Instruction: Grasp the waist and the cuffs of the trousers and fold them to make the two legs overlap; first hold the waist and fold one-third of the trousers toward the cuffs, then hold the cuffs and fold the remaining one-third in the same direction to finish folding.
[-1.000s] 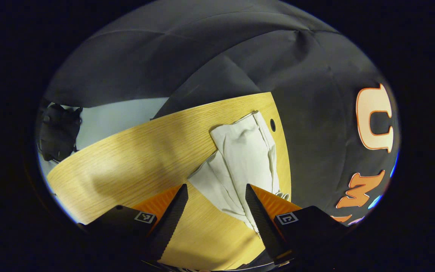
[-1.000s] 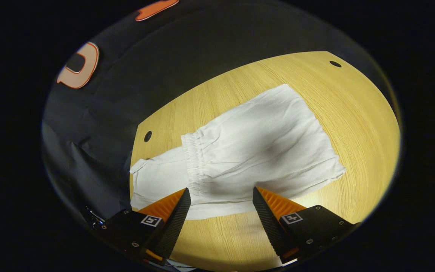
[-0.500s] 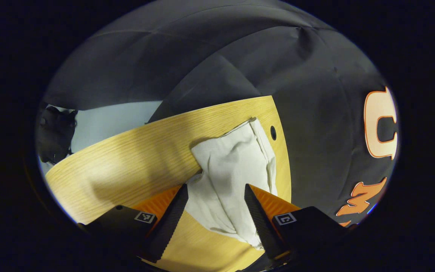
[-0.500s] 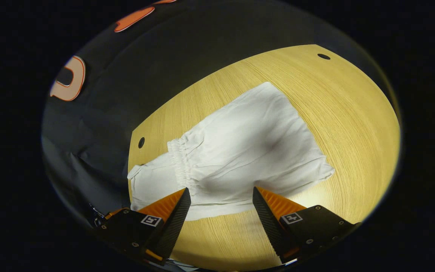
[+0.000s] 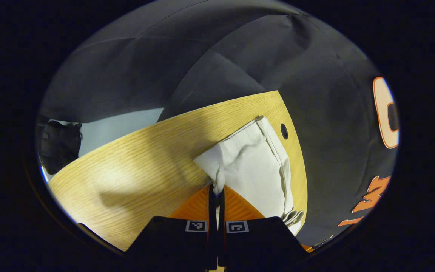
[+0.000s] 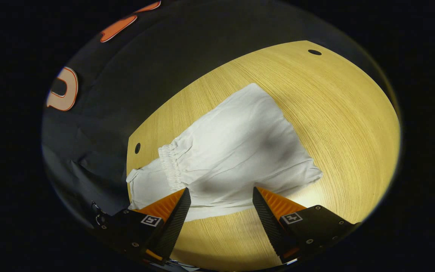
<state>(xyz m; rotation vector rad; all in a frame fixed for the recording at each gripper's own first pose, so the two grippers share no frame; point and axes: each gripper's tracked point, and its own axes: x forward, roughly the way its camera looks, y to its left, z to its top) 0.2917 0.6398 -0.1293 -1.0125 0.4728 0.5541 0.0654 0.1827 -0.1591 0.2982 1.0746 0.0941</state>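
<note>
- The trousers (image 6: pixel 236 151) lay on the wooden table (image 6: pixel 338 113), near its edge by the booth's black cloth wall (image 5: pixel 187 49); the gathered waist (image 6: pixel 170 166) already rested folded over the legs, with a further strip of cloth reaching beyond it toward the table's corner.
- The left gripper (image 5: pixel 216 189) was pressed together on a bunched corner of the trousers (image 5: pixel 255 166), both fingers pinching the cloth; whether this corner was a cuff could not be told with certainty.
- The right gripper (image 6: pixel 221 198) hovered spread just above the near edge of the garment, gripping nothing.
- Judged step: the waist fold appeared done, and the cuff fold was beginning.
- Judged next move: the right gripper needed to descend and close on the matching corner, so both could lift and carry the last third over evenly.
- Nearby: a cable hole (image 6: pixel 137 148) beside the waist and another (image 6: pixel 314 52) farther off; neither obstructed the fold. The near table edge left little margin for slipping cloth.
</note>
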